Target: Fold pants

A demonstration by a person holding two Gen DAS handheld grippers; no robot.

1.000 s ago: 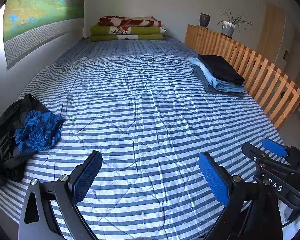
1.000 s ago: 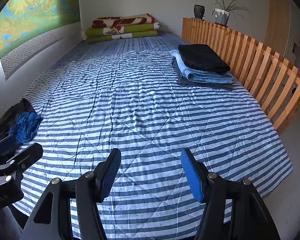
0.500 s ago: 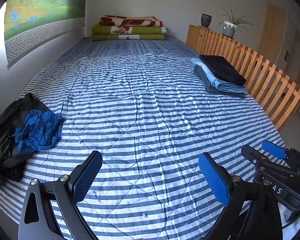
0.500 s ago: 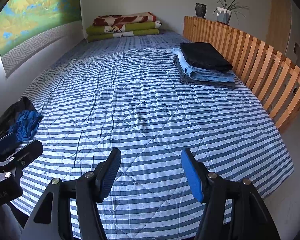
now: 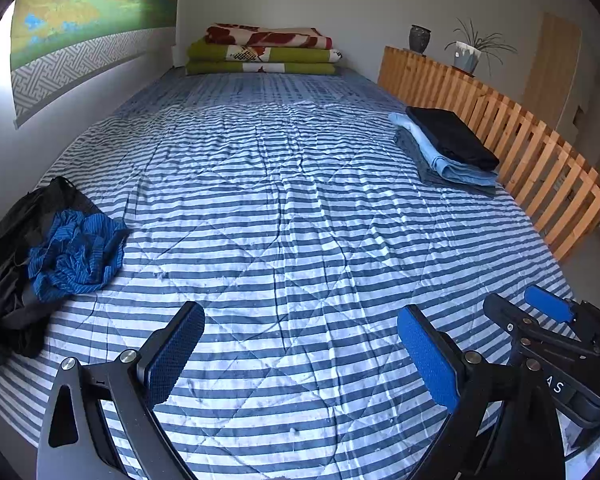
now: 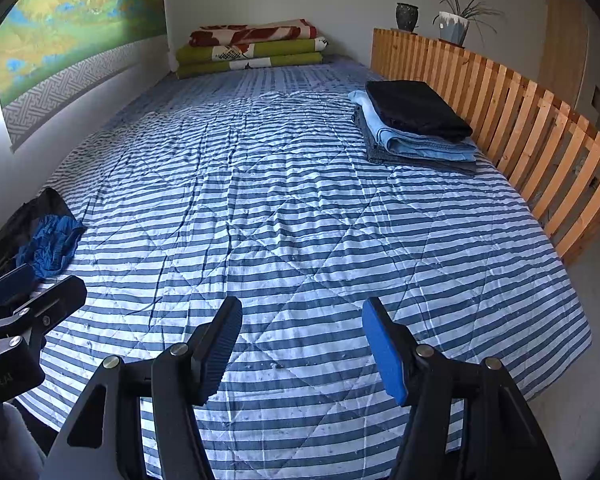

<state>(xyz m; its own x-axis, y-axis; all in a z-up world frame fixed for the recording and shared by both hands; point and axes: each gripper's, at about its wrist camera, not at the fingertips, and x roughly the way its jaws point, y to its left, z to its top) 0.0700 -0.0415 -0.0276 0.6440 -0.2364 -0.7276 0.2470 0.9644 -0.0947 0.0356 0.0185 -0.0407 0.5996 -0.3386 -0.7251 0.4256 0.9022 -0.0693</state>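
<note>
A crumpled heap of unfolded clothes lies at the bed's left edge: blue striped pants on top of a black garment. A neat stack of folded pants, black over light blue over grey, sits at the right by the slatted rail. My left gripper hovers open over the near part of the bed, nothing between its blue pads. My right gripper is likewise open and empty beside it, and shows at the right of the left wrist view.
The striped blue-and-white quilt covers the whole bed. Folded green and red blankets lie at the far end. A wooden slatted rail borders the right side, with a vase and a potted plant behind it. A wall runs along the left.
</note>
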